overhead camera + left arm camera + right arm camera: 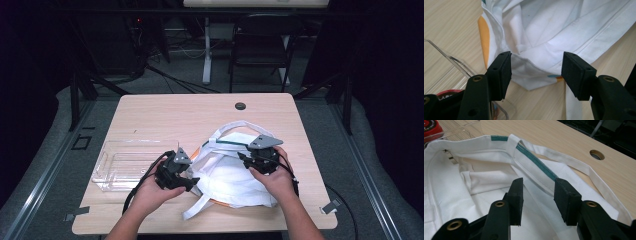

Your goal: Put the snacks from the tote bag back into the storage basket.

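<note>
Bag [235, 172] btwn both hand-held grippers.

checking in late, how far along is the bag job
Nothing looks finished: the white fabric tote bag lies crumpled on the light wooden table, with the clear plastic tray beside it. In hand: the left gripper sits at the bag's edge and the right gripper at its green-trimmed opening, both with jaws open. Still left: actually gripping the fabric; the goal beyond that is unclear.
</note>
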